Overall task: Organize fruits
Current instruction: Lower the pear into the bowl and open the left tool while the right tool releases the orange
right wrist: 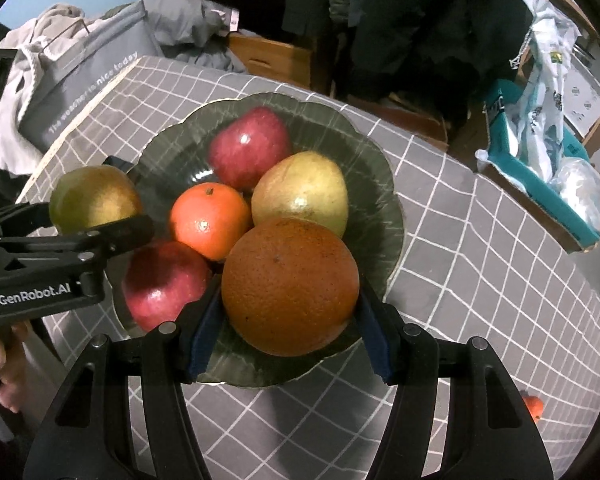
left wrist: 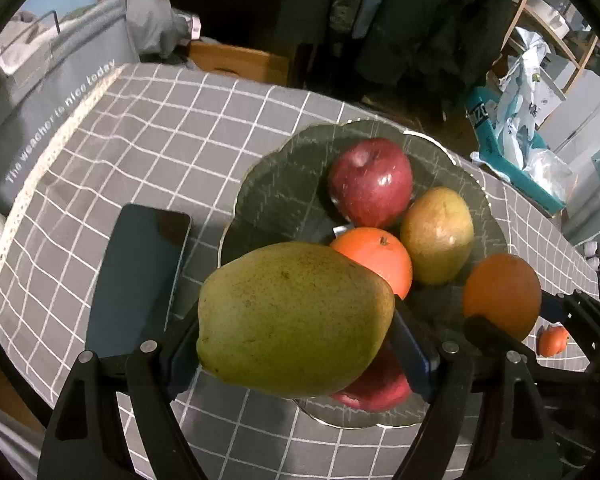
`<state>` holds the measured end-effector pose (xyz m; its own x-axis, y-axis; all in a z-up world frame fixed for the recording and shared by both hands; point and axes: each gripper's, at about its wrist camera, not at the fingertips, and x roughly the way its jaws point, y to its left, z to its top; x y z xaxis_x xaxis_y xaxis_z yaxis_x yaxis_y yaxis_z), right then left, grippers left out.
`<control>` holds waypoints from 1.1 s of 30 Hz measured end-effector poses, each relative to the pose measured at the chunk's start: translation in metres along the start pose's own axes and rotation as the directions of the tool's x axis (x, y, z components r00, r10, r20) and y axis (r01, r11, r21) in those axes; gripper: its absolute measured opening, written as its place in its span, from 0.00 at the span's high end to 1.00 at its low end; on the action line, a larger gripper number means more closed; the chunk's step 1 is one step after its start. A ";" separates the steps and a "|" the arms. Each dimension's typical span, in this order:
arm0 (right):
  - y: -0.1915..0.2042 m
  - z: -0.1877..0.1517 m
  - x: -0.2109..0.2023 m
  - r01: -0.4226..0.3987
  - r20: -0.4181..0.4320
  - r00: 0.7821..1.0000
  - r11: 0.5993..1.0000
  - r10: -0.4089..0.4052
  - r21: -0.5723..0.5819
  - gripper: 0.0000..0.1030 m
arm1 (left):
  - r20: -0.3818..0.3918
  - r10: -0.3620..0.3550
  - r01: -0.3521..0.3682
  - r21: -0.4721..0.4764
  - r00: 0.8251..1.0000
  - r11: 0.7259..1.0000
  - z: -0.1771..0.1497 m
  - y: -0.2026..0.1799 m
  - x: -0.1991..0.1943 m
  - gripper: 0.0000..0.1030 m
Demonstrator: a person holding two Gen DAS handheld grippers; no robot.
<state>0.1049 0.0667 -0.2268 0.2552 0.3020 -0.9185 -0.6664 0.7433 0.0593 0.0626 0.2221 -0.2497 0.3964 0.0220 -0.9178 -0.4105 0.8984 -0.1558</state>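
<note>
Both tongs carry fruit over the bowl, ready to set it down.
Left to right: a phone [left wrist: 140,276] lies on the checked tabletop [left wrist: 148,128] just beside the dark glass bowl [right wrist: 364,148]. The left tongs [left wrist: 296,320] are clamped on a green pear [left wrist: 296,316] above the bowl's near-left rim; the right tongs [right wrist: 290,312] are clamped on a big orange [right wrist: 290,286] over its near side. The bowl already holds two red apples [right wrist: 250,148], a small orange [right wrist: 210,226] and a yellow-green pear [right wrist: 300,196]. A small orange fruit [right wrist: 534,406] sits apart on the tabletop, far right. Best bet: lower each fruit into a free gap, the pear at the bowl's bare left side, and let go only once it rests, so nothing rolls or knocks the pile.
</note>
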 end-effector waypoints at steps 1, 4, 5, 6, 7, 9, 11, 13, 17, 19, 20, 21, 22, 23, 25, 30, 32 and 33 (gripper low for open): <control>0.001 0.000 0.001 -0.001 -0.002 1.000 1.000 0.001 -0.002 0.39 | -0.007 -0.001 0.001 -0.001 1.000 1.000 0.000 0.000 0.002 0.18; 0.003 0.000 0.004 -0.006 -0.012 1.000 1.000 0.006 -0.005 0.39 | -0.009 0.000 0.000 -0.007 1.000 1.000 0.000 0.001 0.003 0.18; 0.003 -0.001 0.005 -0.008 -0.015 1.000 1.000 0.007 -0.006 0.39 | -0.011 0.000 0.000 -0.007 1.000 1.000 0.000 0.002 0.004 0.18; 0.003 -0.001 0.007 -0.008 -0.019 1.000 1.000 0.008 -0.008 0.39 | -0.012 0.000 0.000 -0.009 1.000 1.000 0.000 0.002 0.005 0.18; 0.004 -0.001 0.008 -0.008 -0.022 1.000 1.000 0.008 -0.009 0.39 | -0.013 0.000 0.000 -0.011 1.000 1.000 0.000 0.002 0.005 0.18; 0.004 -0.002 0.011 -0.011 -0.031 0.999 1.000 0.011 -0.010 0.39 | -0.017 -0.002 0.001 -0.014 1.000 1.000 0.000 0.004 0.006 0.18; 0.005 -0.003 0.014 -0.015 -0.038 0.999 1.000 0.015 -0.011 0.39 | -0.022 -0.001 0.000 -0.020 1.000 1.000 0.001 0.005 0.007 0.18; 0.005 -0.003 0.016 -0.019 -0.046 0.999 1.000 0.019 -0.009 0.39 | -0.027 -0.006 0.005 -0.036 1.000 0.999 0.001 0.008 0.007 0.17; 0.005 -0.004 0.023 -0.032 -0.073 0.997 0.999 0.032 -0.001 0.38 | -0.038 -0.021 0.018 -0.071 0.999 0.997 0.001 0.015 0.009 0.17; 0.006 -0.005 0.027 -0.034 -0.091 0.995 0.999 0.034 -0.003 0.38 | -0.044 -0.029 0.025 -0.092 0.999 0.995 0.000 0.019 0.010 0.17; 0.006 -0.006 0.029 -0.034 -0.098 0.995 0.999 0.033 -0.004 0.38 | -0.046 -0.028 0.023 -0.097 0.999 0.995 0.000 0.020 0.010 0.16; 0.006 -0.007 0.030 -0.034 -0.103 0.994 0.999 0.034 -0.005 0.38 | -0.047 -0.019 0.015 -0.096 0.999 0.995 0.000 0.020 0.009 0.14; 0.006 -0.008 0.032 -0.034 -0.108 0.994 0.999 0.034 -0.006 0.38 | -0.042 -0.010 0.007 -0.085 0.999 0.996 0.000 0.019 0.008 0.14; 0.006 -0.009 0.033 -0.034 -0.113 0.993 0.999 0.033 -0.005 0.38 | -0.038 -0.001 -0.002 -0.072 0.999 0.997 0.000 0.017 0.007 0.14; 0.006 -0.010 0.034 -0.032 -0.120 0.992 0.999 0.032 -0.004 0.38 | -0.034 0.004 -0.006 -0.056 0.999 0.998 0.000 0.014 0.005 0.12; 0.008 -0.012 0.034 -0.029 -0.117 0.993 1.000 0.027 -0.012 0.38 | -0.029 0.013 -0.014 -0.041 1.000 0.999 0.000 0.011 0.001 0.10; 0.008 -0.011 0.033 -0.026 -0.110 0.994 1.000 0.024 -0.012 0.38 | -0.022 0.014 -0.015 -0.040 1.000 0.999 0.000 0.010 -0.002 0.10; 0.007 -0.011 0.032 -0.025 -0.105 0.994 1.000 0.024 -0.011 0.38 | -0.017 0.015 -0.016 -0.040 1.000 0.999 0.000 0.010 -0.004 0.10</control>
<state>0.1004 0.0753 -0.2603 0.1640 0.2554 -0.9528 -0.6805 0.7286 0.0782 0.0564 0.2312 -0.2472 0.3762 0.0284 -0.9261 -0.4496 0.8796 -0.1557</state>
